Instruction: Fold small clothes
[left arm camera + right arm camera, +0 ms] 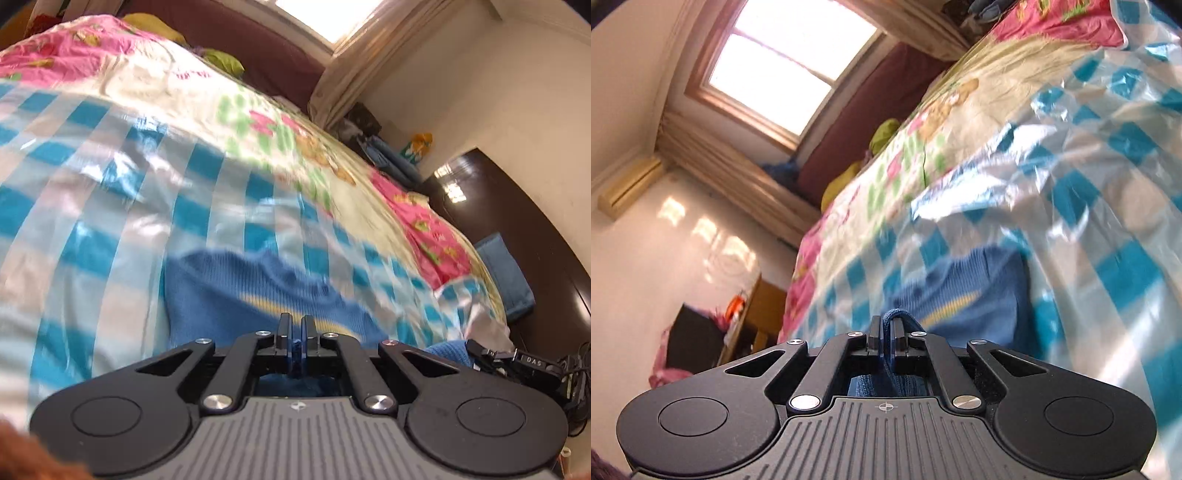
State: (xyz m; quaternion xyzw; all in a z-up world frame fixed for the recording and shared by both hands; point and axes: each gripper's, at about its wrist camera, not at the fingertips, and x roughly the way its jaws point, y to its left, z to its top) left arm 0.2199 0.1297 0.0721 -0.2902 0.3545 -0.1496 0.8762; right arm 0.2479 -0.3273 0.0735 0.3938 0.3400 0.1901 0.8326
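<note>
A small blue knitted garment (236,288) with a yellow stripe lies on a shiny blue-and-white checked plastic sheet (92,192) spread over the bed. My left gripper (296,321) is shut on the garment's near edge, with blue knit pinched between its fingers. In the right wrist view the same blue garment (979,295) stretches ahead, and my right gripper (887,323) is shut on a bunched fold of its edge. The other gripper shows at the right edge of the left wrist view (517,360), small and dark. Both views are blurred.
A floral pink, green and cream bedsheet (288,129) covers the bed beyond the checked sheet (1089,166). A dark red headboard (871,110), yellow-green pillows (221,61), a window (786,70) and curtains stand behind. Dark floor (517,221) and blue cloth lie beside the bed.
</note>
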